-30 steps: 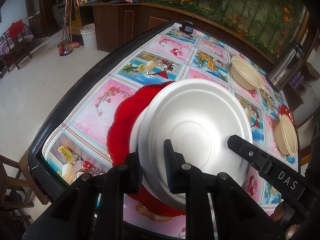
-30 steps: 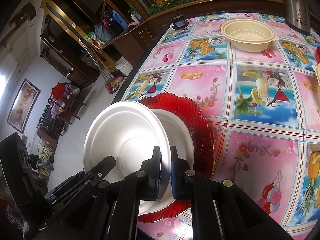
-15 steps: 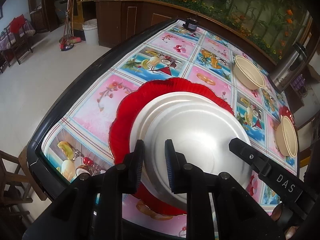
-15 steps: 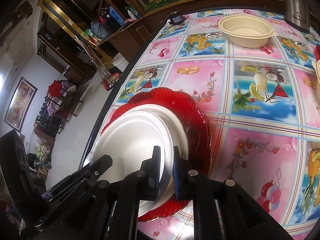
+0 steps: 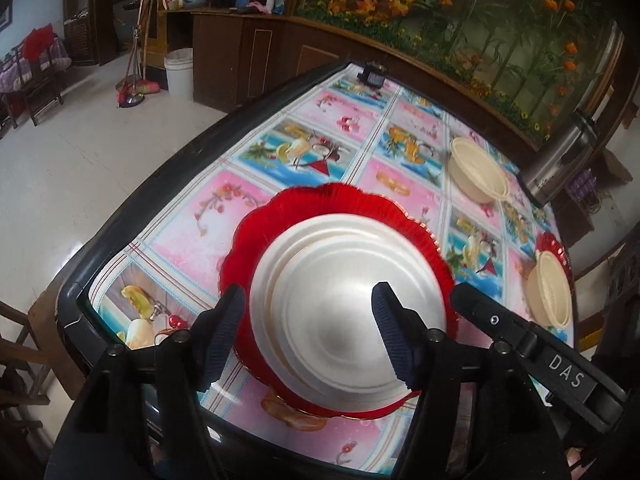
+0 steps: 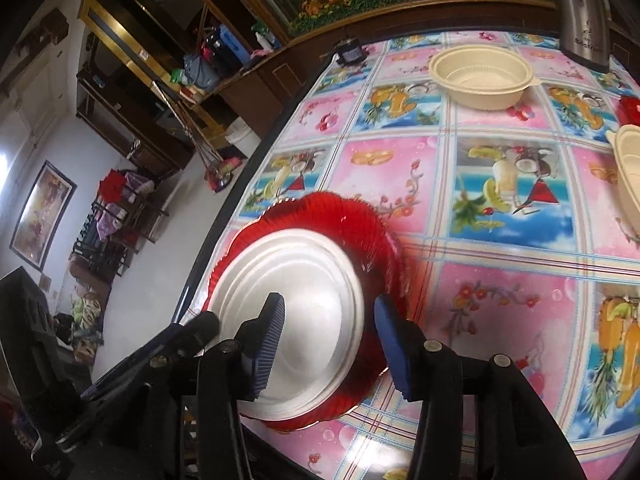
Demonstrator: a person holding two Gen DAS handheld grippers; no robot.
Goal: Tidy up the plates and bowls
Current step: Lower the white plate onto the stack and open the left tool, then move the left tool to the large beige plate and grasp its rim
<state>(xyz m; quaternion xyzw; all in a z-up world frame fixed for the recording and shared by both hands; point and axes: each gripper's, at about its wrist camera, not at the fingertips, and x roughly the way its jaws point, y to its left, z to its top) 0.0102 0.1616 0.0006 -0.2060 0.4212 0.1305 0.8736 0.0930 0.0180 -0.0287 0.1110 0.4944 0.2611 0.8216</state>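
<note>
Though blurred, white plates (image 5: 344,304) between parted fingers (image 5: 222,332).

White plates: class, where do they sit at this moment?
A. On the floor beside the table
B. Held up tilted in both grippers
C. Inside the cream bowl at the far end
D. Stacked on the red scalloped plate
D. The white plates lie flat, stacked on the red scalloped plate, and the left gripper and right gripper both stand open, pressing on nothing.

White letters "DAS" on the black right gripper (image 5: 568,376), seen from the left wrist.
</note>
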